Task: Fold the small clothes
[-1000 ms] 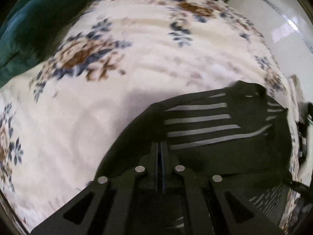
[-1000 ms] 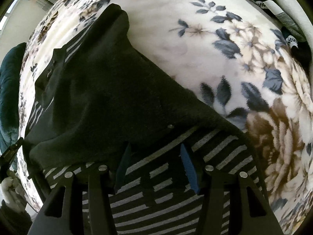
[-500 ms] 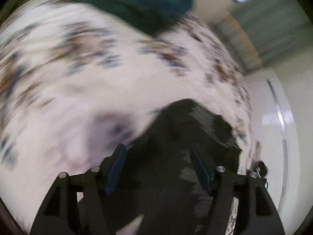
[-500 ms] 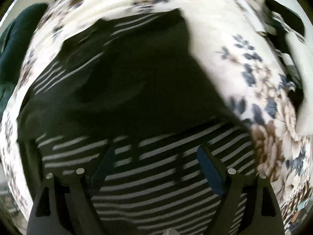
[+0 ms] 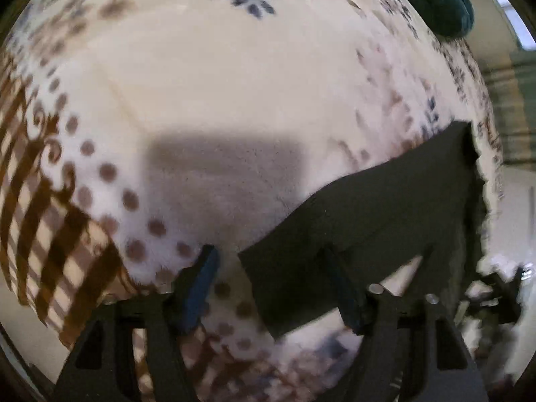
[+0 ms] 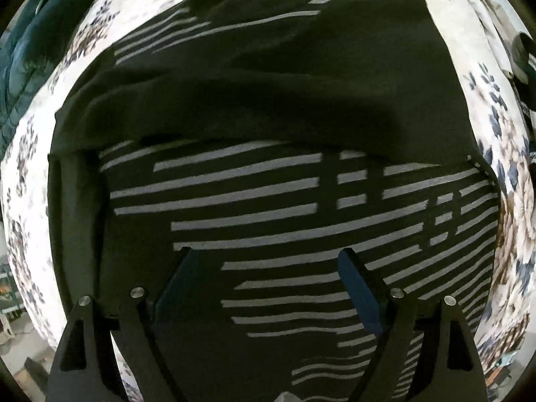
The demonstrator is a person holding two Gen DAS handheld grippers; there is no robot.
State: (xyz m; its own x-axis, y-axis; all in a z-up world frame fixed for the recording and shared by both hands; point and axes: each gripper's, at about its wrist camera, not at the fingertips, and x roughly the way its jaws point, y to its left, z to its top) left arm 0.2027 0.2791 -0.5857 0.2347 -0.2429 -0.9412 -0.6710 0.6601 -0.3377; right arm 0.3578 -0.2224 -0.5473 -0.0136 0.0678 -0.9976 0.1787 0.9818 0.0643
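Shirt (image 6: 268, 107), black with pale stripes, lay on the floral blanket (image 5: 217, 83), one plain flap folded across its upper half. Right gripper (image 6: 264, 288) hung above the striped part, jaws wide, nothing between them, the hem it had pinched a second earlier let go. Left gripper (image 5: 278, 288) had swung to a shirt corner (image 5: 335, 258); jaws were closing but apparently not yet pressing, judged through blur. Next fold seemed imminent.

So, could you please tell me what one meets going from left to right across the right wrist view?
Teal quilted cover → floral blanket → black striped garment → floral blanket again, at the right edge.
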